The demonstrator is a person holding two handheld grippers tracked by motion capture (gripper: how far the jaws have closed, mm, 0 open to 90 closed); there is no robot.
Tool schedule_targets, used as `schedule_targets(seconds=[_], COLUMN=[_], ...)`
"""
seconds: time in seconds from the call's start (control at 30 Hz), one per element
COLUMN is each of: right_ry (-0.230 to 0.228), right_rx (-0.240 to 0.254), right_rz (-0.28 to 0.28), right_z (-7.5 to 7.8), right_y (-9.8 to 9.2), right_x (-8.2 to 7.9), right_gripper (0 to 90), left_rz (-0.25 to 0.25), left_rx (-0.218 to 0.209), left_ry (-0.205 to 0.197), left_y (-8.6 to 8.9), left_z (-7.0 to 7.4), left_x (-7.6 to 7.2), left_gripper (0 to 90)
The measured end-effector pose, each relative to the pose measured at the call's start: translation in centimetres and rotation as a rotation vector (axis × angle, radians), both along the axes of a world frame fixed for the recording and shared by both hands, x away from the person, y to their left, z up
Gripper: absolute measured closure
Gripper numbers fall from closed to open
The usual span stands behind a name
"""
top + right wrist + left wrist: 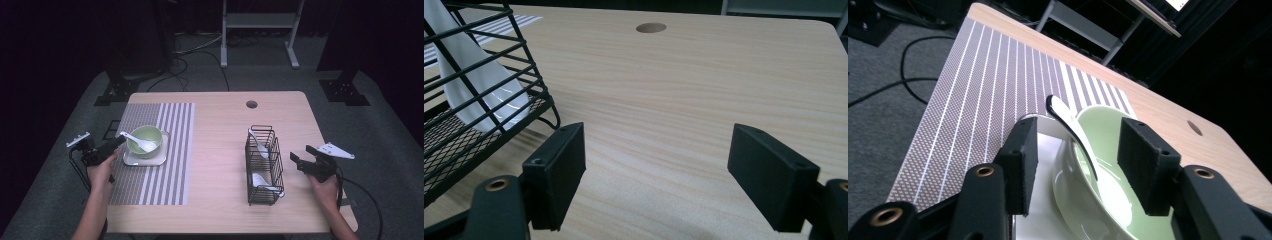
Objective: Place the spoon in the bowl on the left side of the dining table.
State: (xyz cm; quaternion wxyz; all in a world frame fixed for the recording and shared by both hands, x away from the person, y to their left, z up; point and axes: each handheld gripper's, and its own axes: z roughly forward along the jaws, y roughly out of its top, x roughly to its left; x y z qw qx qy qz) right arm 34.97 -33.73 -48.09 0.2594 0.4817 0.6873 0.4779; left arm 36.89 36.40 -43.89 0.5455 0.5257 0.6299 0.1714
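Left claw (1075, 165) open around the white spoon (1073, 135) in the green bowl (1108, 200); right claw (656, 175) open, idle. Risk: withdrawing could snag the handle, tipping the spoon out.

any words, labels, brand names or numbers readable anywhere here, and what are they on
None: no readable text in any view.
The green bowl, the white spoon resting in it, the square plate under it and the striped placemat are unmarked.
The black wire basket and the white spoons in it carry no label.
The left gripper and right gripper show plain black pads, no brand.
A bright screen corner in the left gripper view is too small to read.
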Motion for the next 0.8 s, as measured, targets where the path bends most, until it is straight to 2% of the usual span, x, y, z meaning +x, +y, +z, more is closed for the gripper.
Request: schedule_targets(seconds=[0.1,0.13,0.17,0.27,0.33,0.43,0.5,0.7,0.73,0.8], right_ry=[0.000,0.000,0.000,0.001,0.000,0.001,0.002,0.002,0.001,0.001], right_rx=[0.002,-0.008,-0.011,-0.011,-0.009,-0.012,-0.014,-0.013,-0.013,-0.013], right_rz=[-0.001,0.002,0.003,0.003,0.002,0.000,-0.001,-0.003,-0.003,-0.002], right_z=[0.0,0.0,0.0,0.0,0.0,0.0,0.0,0.0,0.0,0.0], right_y=[0.0,0.0,0.1,0.1,0.0,0.1,0.1,0.1,0.1,0.1], right_x=[0.0,0.0,0.0,0.0,0.0,0.0,0.0,0.0,0.0,0.0], right_gripper=[21.9,21.9,21.9,21.9,21.9,21.9,21.9,21.9,21.9,21.9], left_rz=[-0.013,-0.020,-0.042,-0.062,-0.070,-0.082,-0.086,-0.110,-0.110,-0.112], left_rx=[0.014,0.032,0.075,0.096,0.092,0.041,0.065,0.082,0.081,0.106], left_ry=[0.007,0.014,0.022,0.023,0.023,0.019,0.020,0.010,0.012,0.013], left_y=[-0.1,-0.3,-0.5,-0.7,-0.7,-0.8,-0.9,-1.0,-1.1,-1.3], left_z=[0.0,0.0,0.1,0.2,0.3,0.4,0.7,1.1,1.1,1.0], left_x=[-0.3,-0.4,-0.6,-1.1,-1.3,-2.0,-2.3,-3.3,-3.5,-3.8], left_gripper=[46.1,42.1,41.0,37.7,33.9,30.4,28.5,24.7,21.9,21.7])
